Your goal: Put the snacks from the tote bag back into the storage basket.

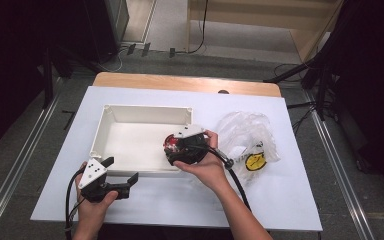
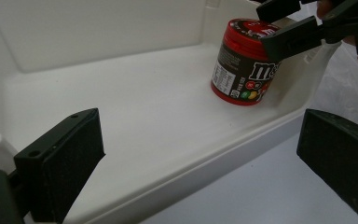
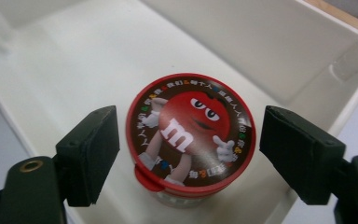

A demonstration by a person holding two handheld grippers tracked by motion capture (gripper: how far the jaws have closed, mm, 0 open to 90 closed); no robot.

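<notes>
A red and brown M&M's jar (image 1: 171, 145) (image 2: 242, 65) (image 3: 191, 130) stands upright on the floor of a white plastic tray (image 1: 145, 107) (image 2: 98, 28) (image 3: 74, 56), in its near right corner. My right gripper (image 1: 180, 150) (image 2: 284, 21) (image 3: 196, 154) hangs just over the jar's lid and is open, one jaw on each side with a small gap to the lid. At the tray's near left corner my left gripper (image 1: 121, 170) (image 2: 200, 154) is held open, pointing across the tray towards the jar, with nothing between its fingers.
A crumpled clear plastic bag (image 1: 245, 132) with a round yellow item (image 1: 255, 161) lies right of the tray. The tray sits on a white board (image 1: 180, 200) over a wooden table (image 1: 180, 81). The tray's left half holds nothing.
</notes>
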